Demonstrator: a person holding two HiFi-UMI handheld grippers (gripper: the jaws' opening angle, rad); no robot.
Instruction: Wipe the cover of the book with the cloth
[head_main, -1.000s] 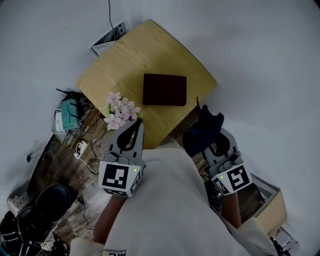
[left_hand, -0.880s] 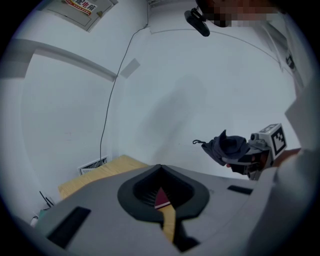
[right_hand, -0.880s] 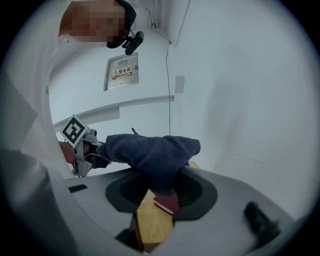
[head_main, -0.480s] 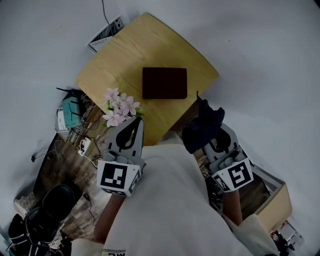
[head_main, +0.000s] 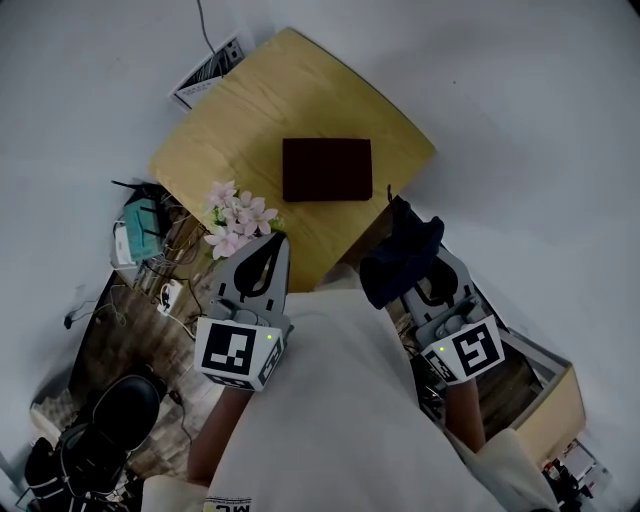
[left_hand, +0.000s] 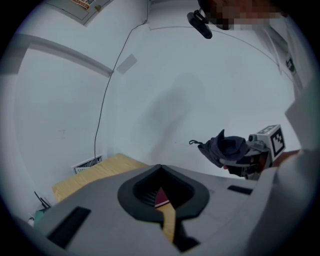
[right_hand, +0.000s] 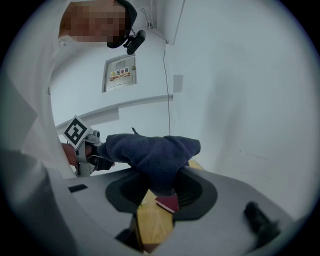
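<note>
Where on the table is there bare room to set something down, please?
The table is bare beyond the book to its far corner, and in strips either side of it. The near edge is crowded: flowers at left, the held cloth at right.

The book (head_main: 327, 170) lies on the table (head_main: 250, 110), about midway, nearer its right corner. The flowers (head_main: 238, 220) sit at the near left edge. Just beside them, short of that edge, is the left gripper (head_main: 268, 250). Off the near right edge, the right gripper (head_main: 432, 288) has the cloth (head_main: 402, 255) between its jaws, apart from the book. A leaflet (head_main: 210, 68) lies beside the far left edge.
</note>
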